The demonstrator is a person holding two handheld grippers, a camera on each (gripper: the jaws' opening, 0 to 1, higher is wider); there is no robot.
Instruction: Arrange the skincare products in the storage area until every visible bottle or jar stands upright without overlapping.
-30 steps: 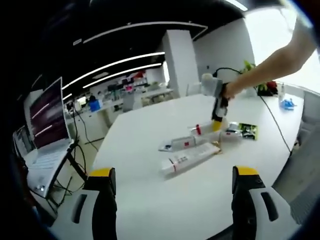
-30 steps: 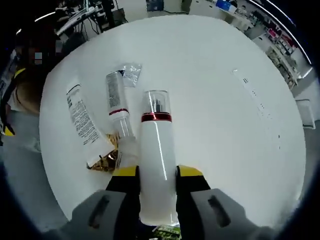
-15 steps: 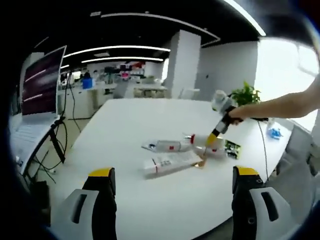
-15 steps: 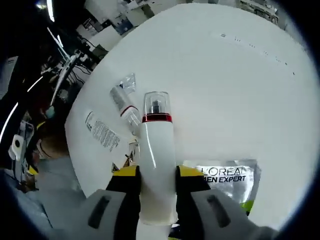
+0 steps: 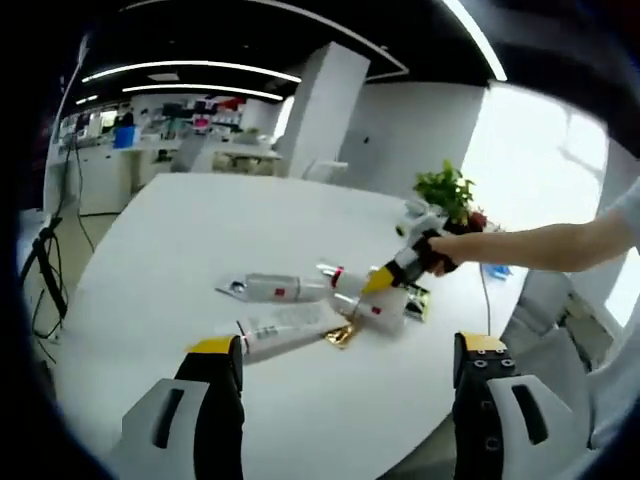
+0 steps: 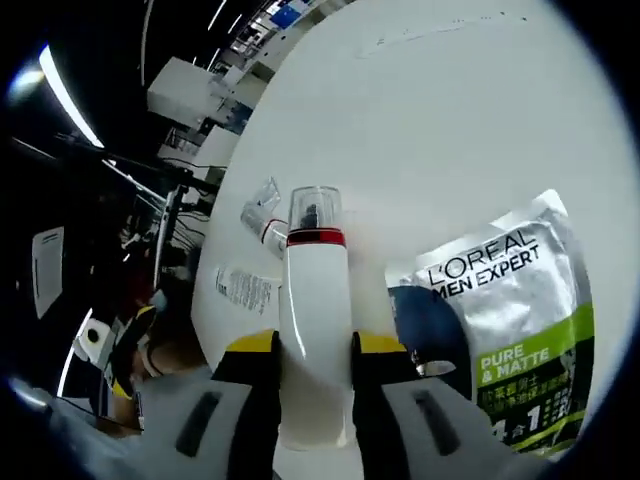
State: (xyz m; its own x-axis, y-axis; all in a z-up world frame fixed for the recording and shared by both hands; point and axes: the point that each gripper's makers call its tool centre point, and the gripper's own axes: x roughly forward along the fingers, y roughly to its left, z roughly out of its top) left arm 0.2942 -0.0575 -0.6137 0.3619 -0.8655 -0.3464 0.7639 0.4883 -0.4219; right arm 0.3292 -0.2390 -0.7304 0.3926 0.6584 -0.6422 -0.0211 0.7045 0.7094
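The right hand-held gripper [image 6: 315, 350] clamps the white pump bottle [image 6: 316, 300], lifted off the worktop [image 6: 450, 120]; next, stand it upright. The left hand-held gripper [image 5: 340, 375] gapes empty.

I am holding the bottle [image 6: 316, 320] between my right gripper's [image 6: 316, 345] jaws above the table [image 5: 180, 230]. A sachet [image 6: 500, 320] is lying on the table just right of the bottle. Two tubes [image 5: 275, 288] [image 5: 285, 328] are lying left of it, with my left gripper [image 5: 340, 350] hovering nearer me.
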